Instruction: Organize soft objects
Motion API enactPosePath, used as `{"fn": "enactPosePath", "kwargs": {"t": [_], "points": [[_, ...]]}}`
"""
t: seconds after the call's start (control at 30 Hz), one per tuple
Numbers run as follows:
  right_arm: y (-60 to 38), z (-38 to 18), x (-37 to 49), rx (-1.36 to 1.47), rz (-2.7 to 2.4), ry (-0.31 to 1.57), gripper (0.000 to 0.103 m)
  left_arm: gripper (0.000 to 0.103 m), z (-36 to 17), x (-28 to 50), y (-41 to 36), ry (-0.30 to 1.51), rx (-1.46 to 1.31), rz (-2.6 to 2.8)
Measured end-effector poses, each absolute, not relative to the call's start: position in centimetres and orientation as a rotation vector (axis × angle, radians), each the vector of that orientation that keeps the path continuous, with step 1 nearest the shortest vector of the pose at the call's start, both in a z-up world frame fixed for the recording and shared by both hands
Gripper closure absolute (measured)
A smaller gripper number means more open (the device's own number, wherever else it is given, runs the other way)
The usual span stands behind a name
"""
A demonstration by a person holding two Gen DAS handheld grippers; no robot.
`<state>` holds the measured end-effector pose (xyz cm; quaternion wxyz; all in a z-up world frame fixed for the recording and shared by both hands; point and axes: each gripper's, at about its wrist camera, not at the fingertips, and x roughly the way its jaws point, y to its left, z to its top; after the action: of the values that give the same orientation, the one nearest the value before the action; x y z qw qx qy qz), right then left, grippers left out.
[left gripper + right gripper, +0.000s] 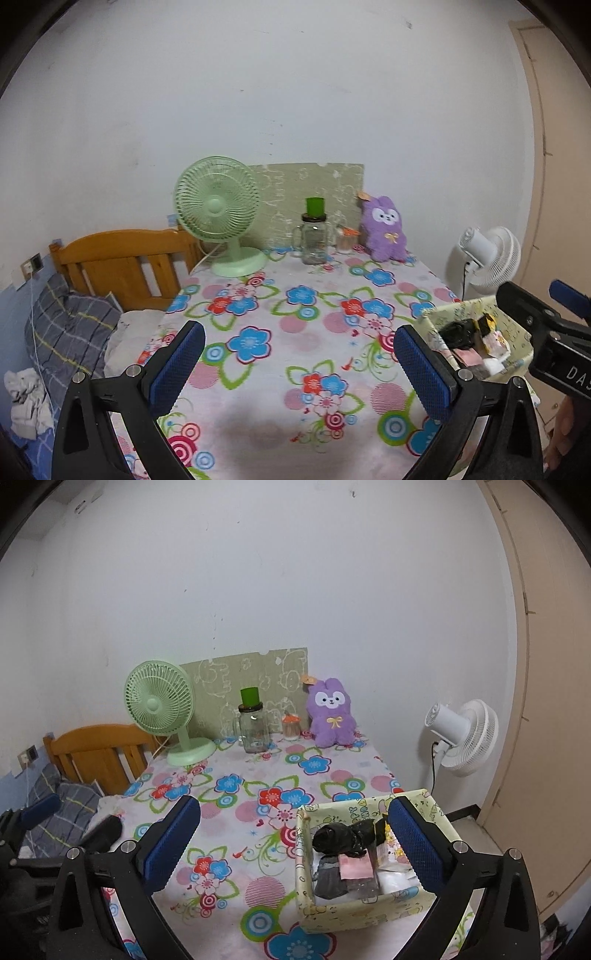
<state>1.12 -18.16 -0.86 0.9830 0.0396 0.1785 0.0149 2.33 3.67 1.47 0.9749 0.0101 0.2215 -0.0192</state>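
Note:
A purple plush bunny (384,230) sits upright at the far right of the flowered table (295,317); it also shows in the right wrist view (332,714). A pale yellow patterned box (365,853) stands at the table's near right edge, holding a black bag (341,836), grey cloth and small packets; the left wrist view shows it too (476,341). My left gripper (299,363) is open and empty above the near table. My right gripper (295,840) is open and empty, its right finger (413,843) over the box.
A green desk fan (219,218), a glass jar with a green lid (314,236) and a small orange-lidded jar (347,240) stand along the back by a green board. A white floor fan (461,736) stands right of the table. A wooden bed headboard (122,262) and bedding lie left.

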Motion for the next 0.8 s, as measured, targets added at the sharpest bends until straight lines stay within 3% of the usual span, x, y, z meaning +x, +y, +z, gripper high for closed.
{"fn": "enactPosePath", "kwargs": {"t": [0.8], "points": [[-16.5, -1.3, 1.2, 0.076, 0.062, 0.365, 0.000, 0.000, 1.1, 2.1, 5.5, 0.440, -0.039, -0.019]]}}
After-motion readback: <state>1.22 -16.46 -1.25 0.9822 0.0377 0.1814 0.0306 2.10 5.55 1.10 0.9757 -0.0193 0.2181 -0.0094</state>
